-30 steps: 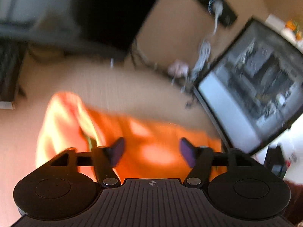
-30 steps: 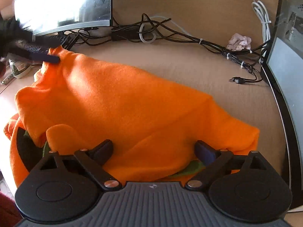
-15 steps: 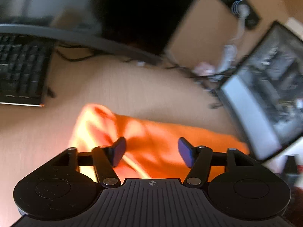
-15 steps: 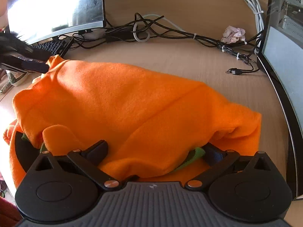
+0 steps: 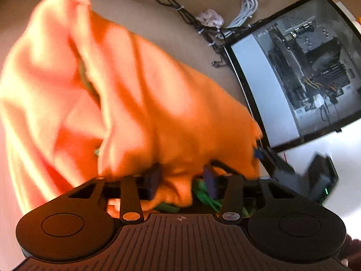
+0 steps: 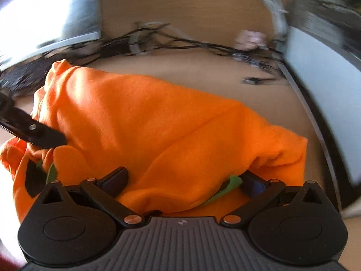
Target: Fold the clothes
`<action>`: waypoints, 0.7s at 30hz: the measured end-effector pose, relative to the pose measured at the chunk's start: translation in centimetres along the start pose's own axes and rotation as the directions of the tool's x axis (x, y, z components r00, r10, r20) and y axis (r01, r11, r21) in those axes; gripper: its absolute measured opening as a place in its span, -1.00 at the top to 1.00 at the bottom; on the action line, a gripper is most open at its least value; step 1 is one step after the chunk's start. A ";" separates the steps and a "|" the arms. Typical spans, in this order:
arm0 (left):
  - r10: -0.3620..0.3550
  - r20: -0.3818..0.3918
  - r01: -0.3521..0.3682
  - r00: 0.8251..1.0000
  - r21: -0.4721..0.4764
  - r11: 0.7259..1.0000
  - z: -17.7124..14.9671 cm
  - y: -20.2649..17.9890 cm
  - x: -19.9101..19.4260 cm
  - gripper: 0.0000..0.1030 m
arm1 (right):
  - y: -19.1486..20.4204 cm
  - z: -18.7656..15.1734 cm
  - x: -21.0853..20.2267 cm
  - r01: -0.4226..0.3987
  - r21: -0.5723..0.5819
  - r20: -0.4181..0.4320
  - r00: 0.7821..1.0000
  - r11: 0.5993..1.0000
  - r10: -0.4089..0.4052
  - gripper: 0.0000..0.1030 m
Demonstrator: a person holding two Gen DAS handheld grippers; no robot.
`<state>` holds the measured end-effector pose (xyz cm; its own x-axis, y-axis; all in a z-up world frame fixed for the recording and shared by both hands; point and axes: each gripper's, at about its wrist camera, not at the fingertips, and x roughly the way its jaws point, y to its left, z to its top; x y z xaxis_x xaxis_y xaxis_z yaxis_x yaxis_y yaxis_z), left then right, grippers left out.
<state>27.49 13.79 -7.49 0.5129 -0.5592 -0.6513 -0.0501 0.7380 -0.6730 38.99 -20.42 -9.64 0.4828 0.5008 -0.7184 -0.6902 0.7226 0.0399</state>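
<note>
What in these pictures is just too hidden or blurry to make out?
- Left wrist view: whether the left gripper grips the orange garment; motion blur smears the cloth between its fingers.
- Right wrist view: the right gripper fingertips, buried under cloth.
- Right wrist view: cables and monitor, blurred.

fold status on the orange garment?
Early. Done: the orange garment lies bunched on the desk, apparently doubled over once, no neat fold. In hand: both grippers are at its near edge, open, with cloth between the fingers; left gripper, right gripper. Green trim shows at the hem. Left: close, flatten, make clean folds.
</note>
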 end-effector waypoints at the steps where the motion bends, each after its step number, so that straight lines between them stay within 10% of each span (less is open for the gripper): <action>1: 0.004 -0.004 -0.004 1.000 0.010 1.000 1.0 -0.5 0.8 0.47 | -0.3 -0.1 -0.1 0.034 0.036 -0.002 0.999 0.999 -0.034 -1.00; 7: 0.143 0.045 -0.150 0.989 0.250 0.957 4.7 -5.4 4.1 0.53 | 1.5 0.5 -1.4 -0.007 0.129 -0.099 0.995 0.992 0.020 -1.00; 12: 0.224 0.112 -0.249 0.968 0.356 0.901 5.2 -6.2 3.0 0.19 | 3.4 1.4 -6.6 -0.208 -0.081 -0.013 0.978 0.975 0.207 -1.00; 16: 0.162 0.192 -0.212 0.968 0.280 0.936 4.0 -7.0 -1.3 -0.07 | 1.5 2.6 -9.9 -0.133 -0.147 0.097 0.984 0.980 0.148 -1.00; 21: -0.046 0.155 0.001 0.987 0.282 0.960 0.7 -9.6 -2.7 -0.06 | -1.5 3.2 -8.6 0.067 -0.047 0.164 0.985 0.997 -0.059 -1.00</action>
<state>27.21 8.54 0.97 0.6411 -0.5274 -0.5575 0.1936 0.8141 -0.5475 37.52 -24.29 -1.30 0.6042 0.5289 -0.5960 -0.6806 0.7315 -0.0409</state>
